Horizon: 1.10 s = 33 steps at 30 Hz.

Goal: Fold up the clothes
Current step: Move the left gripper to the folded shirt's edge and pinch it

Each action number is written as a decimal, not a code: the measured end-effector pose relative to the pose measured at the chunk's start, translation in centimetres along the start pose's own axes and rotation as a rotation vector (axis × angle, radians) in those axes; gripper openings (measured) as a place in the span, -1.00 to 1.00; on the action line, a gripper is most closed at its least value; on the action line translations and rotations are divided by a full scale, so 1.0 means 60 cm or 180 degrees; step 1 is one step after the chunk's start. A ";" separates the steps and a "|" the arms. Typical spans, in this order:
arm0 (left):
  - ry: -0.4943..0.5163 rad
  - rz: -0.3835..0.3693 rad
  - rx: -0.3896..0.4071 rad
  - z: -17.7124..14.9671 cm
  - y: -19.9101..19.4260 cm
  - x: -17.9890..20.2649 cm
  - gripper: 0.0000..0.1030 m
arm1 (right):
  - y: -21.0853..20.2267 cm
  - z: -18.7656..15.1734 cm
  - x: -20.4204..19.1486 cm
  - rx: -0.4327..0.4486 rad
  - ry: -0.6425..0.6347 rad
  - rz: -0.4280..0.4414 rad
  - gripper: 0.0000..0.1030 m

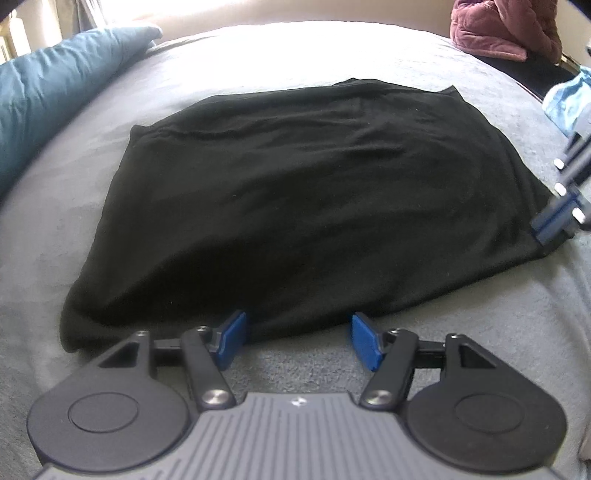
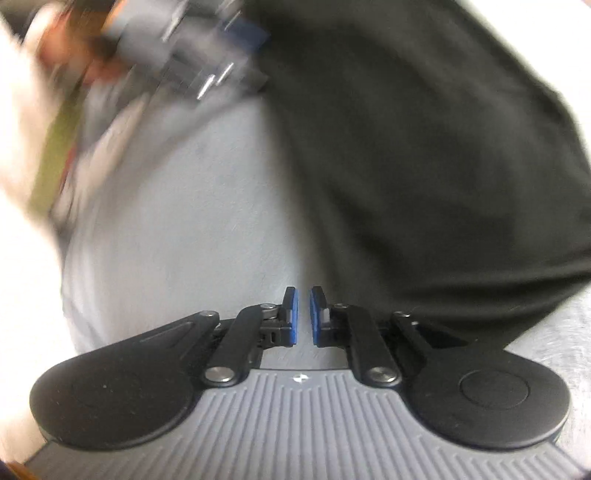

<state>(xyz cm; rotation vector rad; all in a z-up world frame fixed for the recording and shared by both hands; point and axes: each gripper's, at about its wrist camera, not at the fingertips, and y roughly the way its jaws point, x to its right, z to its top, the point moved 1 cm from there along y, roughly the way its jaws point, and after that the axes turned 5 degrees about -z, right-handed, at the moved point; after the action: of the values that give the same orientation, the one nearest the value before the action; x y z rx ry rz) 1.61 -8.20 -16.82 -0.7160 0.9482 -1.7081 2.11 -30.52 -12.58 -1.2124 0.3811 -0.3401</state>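
Note:
A black garment (image 1: 295, 184) lies folded into a broad rectangle on the grey blanket (image 1: 66, 236). My left gripper (image 1: 299, 338) is open at the garment's near edge, its blue pads (image 1: 232, 339) straddling the hem without pressing it. At the garment's right corner is my right gripper (image 1: 554, 225). In the right wrist view the right gripper (image 2: 303, 317) is shut to a thin slit with nothing between the pads. It hovers over the grey blanket (image 2: 184, 221), just left of the black garment (image 2: 424, 166). The left gripper (image 2: 221, 48) shows blurred at the top.
A teal pillow (image 1: 48, 99) lies along the left of the bed. At the far right are a maroon quilted item (image 1: 506, 29) and a light blue item (image 1: 569, 103). A person's hand (image 2: 74, 62) appears blurred behind the left gripper.

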 end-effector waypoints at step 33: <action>-0.1362 0.1288 0.0138 -0.014 -0.029 -0.328 0.23 | 0.012 0.024 0.100 0.0413 0.1687 -0.0516 -0.51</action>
<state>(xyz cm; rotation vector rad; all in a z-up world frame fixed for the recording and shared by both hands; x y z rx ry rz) 6.20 11.00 -16.19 -0.7624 0.6944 -1.1573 8.11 -31.80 -13.47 -1.0167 0.7065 -0.8206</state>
